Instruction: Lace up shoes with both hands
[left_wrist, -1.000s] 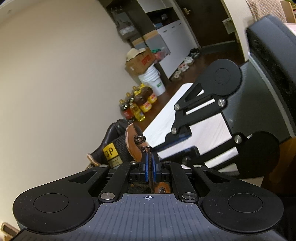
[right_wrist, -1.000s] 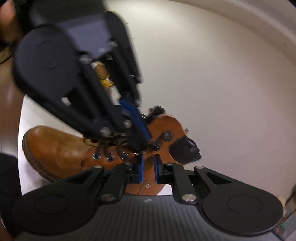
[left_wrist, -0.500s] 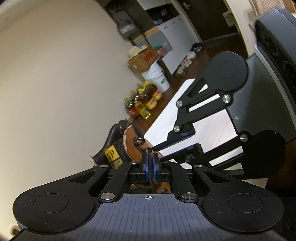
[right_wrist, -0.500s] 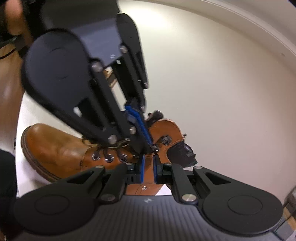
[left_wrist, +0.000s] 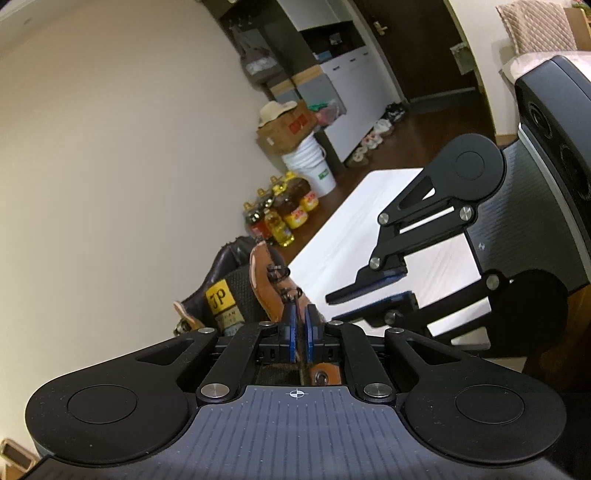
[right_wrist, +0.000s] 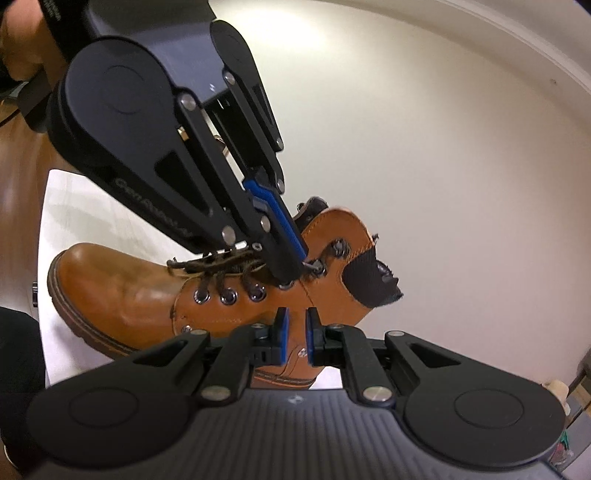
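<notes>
A tan leather boot (right_wrist: 122, 291) with dark brown laces (right_wrist: 218, 269) lies on a white table (right_wrist: 70, 221), toe to the left. In the left wrist view I see its ankle collar and black tongue (left_wrist: 236, 291). My left gripper (left_wrist: 300, 321) is shut on a strand of the lace that runs between its blue pads; in the right wrist view its tip (right_wrist: 295, 269) sits at an upper lace hook. My right gripper (right_wrist: 294, 321) is a little open and empty, just in front of the boot's side; it also shows in the left wrist view (left_wrist: 373, 295).
The white table (left_wrist: 354, 221) stands by a cream wall. On the wooden floor beyond are several oil bottles (left_wrist: 280, 214), a white bucket (left_wrist: 310, 166), a cardboard box (left_wrist: 284, 129) and shoes by a door (left_wrist: 376, 133).
My right gripper has drawn back from the boot and its fingers have parted a little. My left gripper has kept hold of the lace at the hook.
</notes>
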